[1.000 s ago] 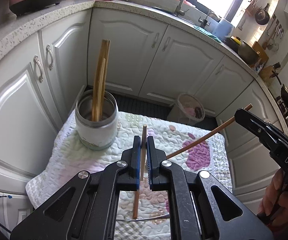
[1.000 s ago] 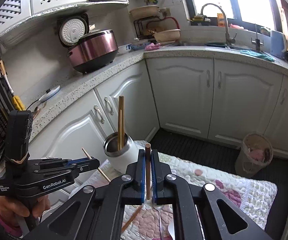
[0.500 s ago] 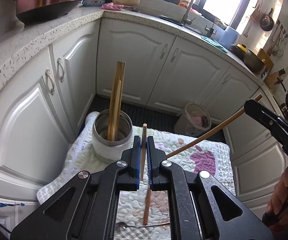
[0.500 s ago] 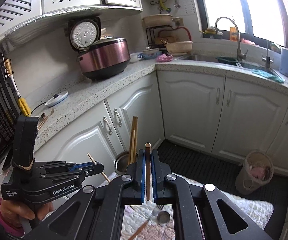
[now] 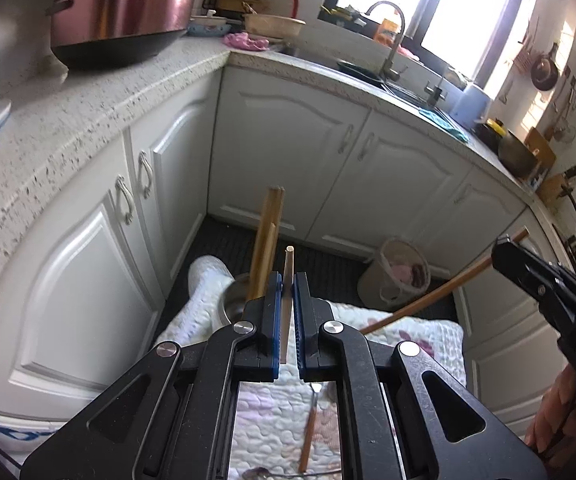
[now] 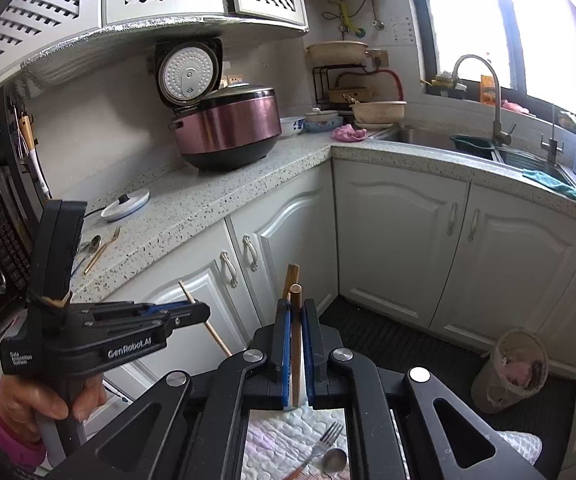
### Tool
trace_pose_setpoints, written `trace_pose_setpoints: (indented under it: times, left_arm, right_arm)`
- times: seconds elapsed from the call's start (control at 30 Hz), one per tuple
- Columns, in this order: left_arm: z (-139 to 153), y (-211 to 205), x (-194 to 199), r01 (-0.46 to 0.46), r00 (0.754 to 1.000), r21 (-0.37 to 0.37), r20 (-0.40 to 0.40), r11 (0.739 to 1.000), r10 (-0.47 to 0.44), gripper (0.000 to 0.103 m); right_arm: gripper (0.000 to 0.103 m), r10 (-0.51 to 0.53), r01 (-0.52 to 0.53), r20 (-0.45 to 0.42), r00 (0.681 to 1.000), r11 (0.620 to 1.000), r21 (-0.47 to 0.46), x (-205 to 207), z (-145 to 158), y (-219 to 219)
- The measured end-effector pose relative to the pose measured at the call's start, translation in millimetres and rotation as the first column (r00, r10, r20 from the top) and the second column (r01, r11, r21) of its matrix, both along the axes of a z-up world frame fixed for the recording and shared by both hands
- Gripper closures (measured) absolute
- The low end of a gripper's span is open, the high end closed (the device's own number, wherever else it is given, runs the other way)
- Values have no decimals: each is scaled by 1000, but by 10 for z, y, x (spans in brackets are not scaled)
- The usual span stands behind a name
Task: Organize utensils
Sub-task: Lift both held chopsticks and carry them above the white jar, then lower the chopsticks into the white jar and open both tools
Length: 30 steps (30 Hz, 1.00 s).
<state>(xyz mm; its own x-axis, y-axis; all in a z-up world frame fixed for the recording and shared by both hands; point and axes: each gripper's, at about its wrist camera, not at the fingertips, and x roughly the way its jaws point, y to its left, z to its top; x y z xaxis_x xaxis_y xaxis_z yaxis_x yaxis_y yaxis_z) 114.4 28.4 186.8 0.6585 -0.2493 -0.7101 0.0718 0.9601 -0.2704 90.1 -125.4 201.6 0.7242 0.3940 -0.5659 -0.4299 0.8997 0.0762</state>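
Note:
My left gripper (image 5: 286, 280) is shut on a light wooden chopstick (image 5: 288, 264), held above the quilted mat (image 5: 420, 332). A steel utensil cup (image 5: 234, 300) with a few chopsticks (image 5: 266, 236) standing in it sits just ahead and below, partly hidden by my fingers. My right gripper (image 6: 295, 308) is shut on a darker brown chopstick (image 6: 296, 300); this chopstick also shows at the right of the left wrist view (image 5: 444, 292). A spoon (image 6: 334, 460) and a fork (image 6: 328, 438) lie on the mat below.
White cabinet doors (image 5: 288, 152) and a speckled counter (image 5: 88, 120) surround the mat. A waste bin (image 5: 402, 276) stands on the dark floor. A rice cooker (image 6: 228, 128), a fork and a spoon (image 6: 100, 246) rest on the counter.
Both grippers have risen with their chopsticks still clamped; the cup and mat now sit lower in both views, largely hidden behind the fingers.

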Motion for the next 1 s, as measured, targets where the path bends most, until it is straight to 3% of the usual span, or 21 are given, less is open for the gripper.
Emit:
trace_pose_setpoints:
  times: [0.5, 0.67, 1.0]
  left_arm:
    - [209, 252, 383, -80, 996, 16, 42, 997, 79, 99]
    - [49, 297, 520, -101, 995, 21, 16, 995, 101, 99]
    - [-460, 244, 759, -116, 990, 42, -74, 992, 118, 99]
  right_arm:
    - [98, 29, -29, 15, 999, 1000, 3, 362, 159, 277]
    - [98, 34, -34, -15, 999, 999, -4, 525, -4, 371]
    - [98, 21, -23, -154, 988, 1000, -8, 949, -610, 435]
